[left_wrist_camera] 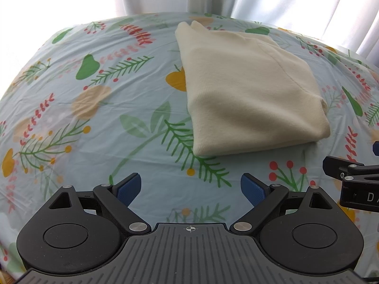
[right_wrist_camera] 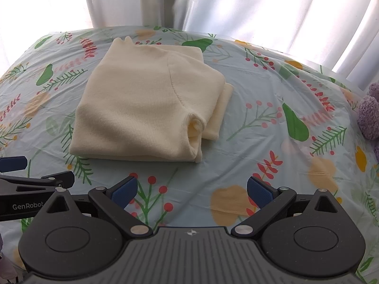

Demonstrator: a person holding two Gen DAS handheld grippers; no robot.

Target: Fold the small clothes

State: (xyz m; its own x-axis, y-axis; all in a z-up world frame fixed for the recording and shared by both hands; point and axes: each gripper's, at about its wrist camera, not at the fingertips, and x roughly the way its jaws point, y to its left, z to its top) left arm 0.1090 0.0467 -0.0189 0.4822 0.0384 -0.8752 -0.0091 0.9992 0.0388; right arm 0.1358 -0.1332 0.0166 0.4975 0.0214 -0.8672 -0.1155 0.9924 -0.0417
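The light was strong daylight and it came from behind the white curtains (right_wrist_camera: 260, 7) at the far side. In both views the curtains were overexposed, almost pure white, with only soft grey folds visible. The flowered tablecloth (left_wrist_camera: 94, 118) was evenly lit, and its far edge looked pale and washed out by the glare. The folded cream garment (left_wrist_camera: 248, 90) threw a soft, short shadow toward the cameras along its near edge. The black gripper bodies at the bottom stayed dark, but their details were clear. The fisheye lenses bent the table into a dome, and the frame corners were dark. The centre was sharp; the borders were slightly soft.
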